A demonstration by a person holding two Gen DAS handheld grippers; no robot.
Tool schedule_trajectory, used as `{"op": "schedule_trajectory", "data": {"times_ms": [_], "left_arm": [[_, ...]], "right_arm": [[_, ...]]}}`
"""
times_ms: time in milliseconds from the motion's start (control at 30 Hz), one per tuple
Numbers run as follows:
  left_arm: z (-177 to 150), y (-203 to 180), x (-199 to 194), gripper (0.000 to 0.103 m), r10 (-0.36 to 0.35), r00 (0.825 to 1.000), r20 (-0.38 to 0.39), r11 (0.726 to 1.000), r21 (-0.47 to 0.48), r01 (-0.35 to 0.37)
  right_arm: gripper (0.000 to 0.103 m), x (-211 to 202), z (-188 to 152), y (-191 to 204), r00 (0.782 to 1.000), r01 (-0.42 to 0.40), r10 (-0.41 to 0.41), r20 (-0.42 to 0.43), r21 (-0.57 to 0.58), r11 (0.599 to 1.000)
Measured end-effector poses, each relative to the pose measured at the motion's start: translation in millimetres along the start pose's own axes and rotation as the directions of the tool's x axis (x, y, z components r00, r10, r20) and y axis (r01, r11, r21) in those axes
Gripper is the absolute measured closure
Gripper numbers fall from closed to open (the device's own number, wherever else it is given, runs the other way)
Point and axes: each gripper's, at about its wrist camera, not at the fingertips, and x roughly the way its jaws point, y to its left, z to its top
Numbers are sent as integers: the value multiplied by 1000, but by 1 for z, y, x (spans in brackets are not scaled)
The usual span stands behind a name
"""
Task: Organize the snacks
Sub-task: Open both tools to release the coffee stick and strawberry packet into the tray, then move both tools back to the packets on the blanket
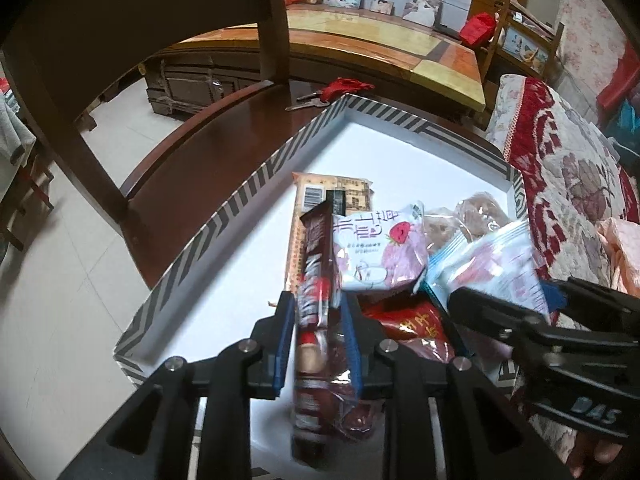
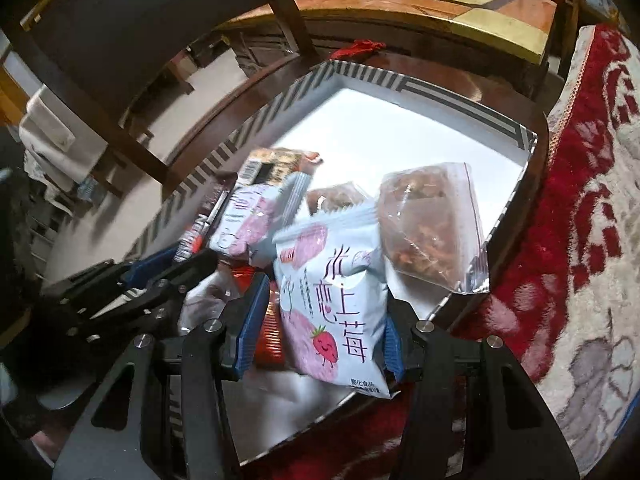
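Snacks lie heaped in the striped-rimmed box point(image 1: 224, 216). Left tongs point(image 1: 318, 312) bracket a dark wafer bar point(image 1: 316, 264), seemingly slack, running near-to-far; right tongs point(image 2: 320, 332) grip a strawberry packet point(image 2: 332, 300), upright.

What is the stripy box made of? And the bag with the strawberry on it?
The stripy box looks like cardboard: thin, stiff walls with printed stripes and a matte white inside. The strawberry bag, between the right gripper jaws, looks like thin plastic film: it shines, crinkles, and has crimped sealed ends.
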Motion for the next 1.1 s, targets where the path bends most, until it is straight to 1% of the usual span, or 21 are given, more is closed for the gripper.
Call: {"op": "schedule_trajectory", "data": {"times_ms": [33, 67, 100, 133, 167, 233, 367, 500, 833, 1000, 1100], "left_arm": [[0, 0, -1, 59, 1, 1000, 1, 1000, -2, -1], [0, 1, -3, 52, 1, 1000, 6, 1000, -4, -1], [0, 2, -7, 42, -4, 1000, 17, 1000, -8, 4], [0, 2, -9, 38, -8, 1000, 26, 1000, -11, 8], [1, 2, -13, 37, -8, 999, 37, 1000, -12, 8], [1, 0, -20, 31, -1, 999, 52, 1000, -6, 1], [0, -9, -31, 29, 3, 997, 81, 1000, 16, -5], [-5, -25, -42, 19, -11, 994, 106, 999, 41, 6], [-17, -87, -60, 18, -98, 989, 111, 983, 167, 79], [-24, -118, -65, 18, -141, 986, 94, 968, 223, 117], [-29, -137, -67, 18, -168, 983, 77, 957, 251, 144]], "right_arm": [[53, -4, 0, 1, 1000, -11, 11, 16, -2, 1000], [53, -10, 0, 2, 999, -18, 18, 32, -5, 1000], [53, -13, 0, 3, 999, -20, 20, 40, -5, 1000], [53, -19, 0, 2, 998, -21, 21, 52, -1, 1000], [53, -23, -1, 1, 998, -23, 23, 61, 3, 1000], [53, -32, -3, -2, 997, -25, 24, 72, 22, 999], [53, -46, -15, -14, 995, -32, 26, 92, 66, 997], [53, -68, -35, -26, 990, -29, 15, 138, 101, 994], [53, -122, -83, -60, 979, 33, -63, 191, 159, 987], [53, -148, -108, -83, 970, 48, -96, 223, 211, 976], [53, -159, -124, -98, 967, 59, -117, 227, 246, 967]]}}
